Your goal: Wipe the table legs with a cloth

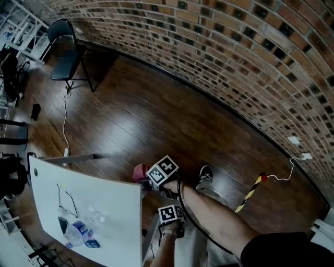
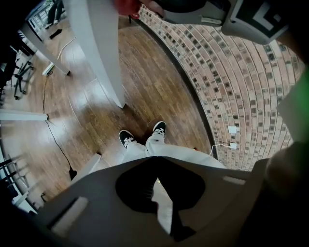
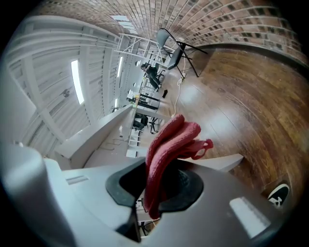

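My right gripper (image 1: 150,179) is shut on a red cloth (image 1: 139,172) at the near corner of the white table (image 1: 104,201). In the right gripper view the cloth (image 3: 171,140) sticks up out of the shut right gripper (image 3: 154,188), beside the table's edge (image 3: 96,130). My left gripper (image 1: 171,216) hangs lower, close to my legs, and points at the floor. The left gripper (image 2: 157,193) looks shut and holds nothing. A white table leg (image 2: 104,62) runs down to the floor in the left gripper view, with the cloth (image 2: 128,6) at its top.
A curved brick wall (image 1: 235,57) rings the wooden floor. A black folding chair (image 1: 65,49) stands far left, and a cable (image 1: 65,120) trails from it. A bottle (image 1: 78,232) and glasses (image 1: 65,201) lie on the table. My shoe (image 1: 205,177) and a striped stick (image 1: 249,194) are at right.
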{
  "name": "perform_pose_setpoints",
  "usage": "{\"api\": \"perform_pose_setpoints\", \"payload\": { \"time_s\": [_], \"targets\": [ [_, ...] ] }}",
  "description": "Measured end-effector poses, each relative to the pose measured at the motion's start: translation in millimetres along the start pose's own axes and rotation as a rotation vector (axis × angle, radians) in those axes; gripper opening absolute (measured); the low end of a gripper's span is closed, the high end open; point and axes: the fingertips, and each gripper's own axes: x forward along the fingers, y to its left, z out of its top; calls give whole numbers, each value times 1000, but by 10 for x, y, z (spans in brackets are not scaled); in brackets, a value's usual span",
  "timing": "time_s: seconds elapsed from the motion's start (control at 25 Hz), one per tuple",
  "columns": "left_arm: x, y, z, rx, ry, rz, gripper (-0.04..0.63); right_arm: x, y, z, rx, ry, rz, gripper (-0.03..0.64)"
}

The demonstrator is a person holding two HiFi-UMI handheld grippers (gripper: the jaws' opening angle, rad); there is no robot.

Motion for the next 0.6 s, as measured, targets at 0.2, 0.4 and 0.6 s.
{"api": "perform_pose_setpoints", "payload": {
  "time_s": [0.2,0.4,0.6],
  "targets": [
    [-307,-12,55,28,2,18,0,-216,50,201,18,-44,-55,49],
    [-719,51,-62,75,-74,43,0,-438,69,-216,99,-16,-113,49],
    [-981,-200,101,56,-172,-99,0,-784,180,-551,-84,125,-233,49]
  ]
}}
